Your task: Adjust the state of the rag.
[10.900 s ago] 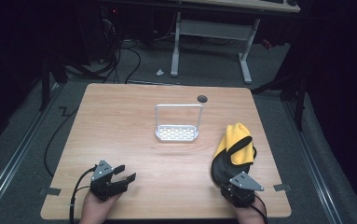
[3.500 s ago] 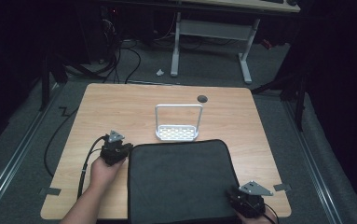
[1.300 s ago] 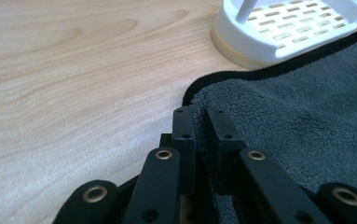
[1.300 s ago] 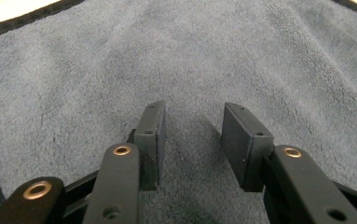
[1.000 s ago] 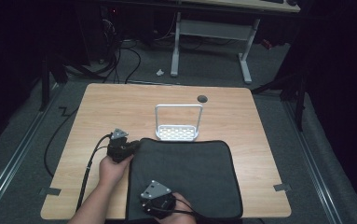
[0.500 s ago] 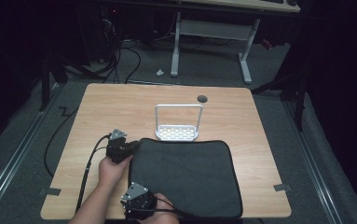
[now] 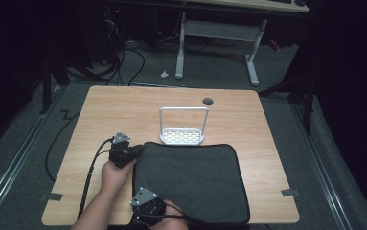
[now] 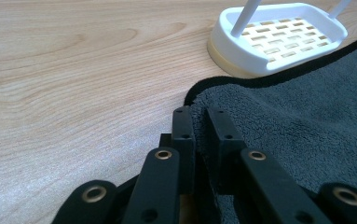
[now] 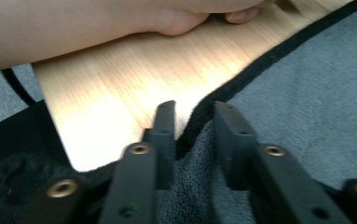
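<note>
A dark grey fuzzy towel with a black edge (image 7: 190, 182) lies flat on the light wooden table (image 7: 123, 110). Its far edge sits just beside a white plastic soap tray with a tall wire handle (image 7: 183, 135).

The high view shows both hands at the towel's near left side. The left gripper (image 7: 132, 152) is at the far left corner. The right gripper (image 7: 148, 211) is at the near left corner, by the table's edge.

The left gripper view shows the tray's little slots up close. Its jaws are pinched tight on the towel's edge.

The right gripper view shows the towel's black edge between its jaws. They have just been closing, with a gap left. The left hand (image 9: 120, 18) lies across the top.
</note>
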{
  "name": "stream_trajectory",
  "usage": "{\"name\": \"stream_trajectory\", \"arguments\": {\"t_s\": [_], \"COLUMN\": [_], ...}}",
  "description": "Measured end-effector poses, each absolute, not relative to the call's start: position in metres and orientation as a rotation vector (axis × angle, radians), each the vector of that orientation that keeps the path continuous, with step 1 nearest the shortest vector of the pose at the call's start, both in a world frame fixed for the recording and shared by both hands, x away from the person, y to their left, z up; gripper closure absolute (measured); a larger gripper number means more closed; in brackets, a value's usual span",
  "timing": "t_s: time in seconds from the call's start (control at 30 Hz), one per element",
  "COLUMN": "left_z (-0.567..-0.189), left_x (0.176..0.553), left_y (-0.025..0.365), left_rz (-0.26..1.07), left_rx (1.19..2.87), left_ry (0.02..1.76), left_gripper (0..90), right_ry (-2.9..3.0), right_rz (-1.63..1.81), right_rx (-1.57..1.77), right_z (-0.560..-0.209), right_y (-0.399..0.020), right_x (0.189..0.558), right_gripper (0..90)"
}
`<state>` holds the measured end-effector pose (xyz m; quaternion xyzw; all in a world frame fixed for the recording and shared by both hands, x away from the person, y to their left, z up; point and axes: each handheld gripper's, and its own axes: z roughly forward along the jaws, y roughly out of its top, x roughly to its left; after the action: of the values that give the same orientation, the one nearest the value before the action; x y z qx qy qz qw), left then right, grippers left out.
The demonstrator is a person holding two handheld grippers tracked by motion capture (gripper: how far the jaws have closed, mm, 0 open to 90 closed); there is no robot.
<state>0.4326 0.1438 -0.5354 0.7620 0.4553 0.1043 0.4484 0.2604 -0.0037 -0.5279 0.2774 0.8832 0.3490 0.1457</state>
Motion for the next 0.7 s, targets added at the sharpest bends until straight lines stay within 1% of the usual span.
{"name": "stream_trajectory", "arguments": {"t_s": [0.07,0.13,0.27,0.5,0.7], "left_z": [-0.536,-0.536,-0.536,-0.536,-0.534], "left_x": [0.433,0.434,0.434,0.435,0.435], "left_y": [0.144,0.144,0.145,0.147,0.160], "left_rz": [0.251,0.246,0.240,0.203,0.156], "left_rx": [1.880,1.883,1.881,1.872,1.780], "left_ry": [1.134,1.136,1.133,1.143,1.205], "left_gripper": [82.3,82.3,82.3,82.3,82.8], "right_ry": [2.541,2.542,2.540,2.497,2.464], "right_rz": [0.986,0.983,0.988,1.062,1.134], "right_rx": [0.794,0.788,0.754,0.710,0.675], "right_z": [-0.527,-0.527,-0.523,-0.505,-0.495], "right_y": [-0.004,-0.004,-0.005,-0.008,-0.007], "right_x": [0.261,0.263,0.265,0.261,0.260], "right_gripper": [81.1,83.4,83.8,83.9,83.8]}}
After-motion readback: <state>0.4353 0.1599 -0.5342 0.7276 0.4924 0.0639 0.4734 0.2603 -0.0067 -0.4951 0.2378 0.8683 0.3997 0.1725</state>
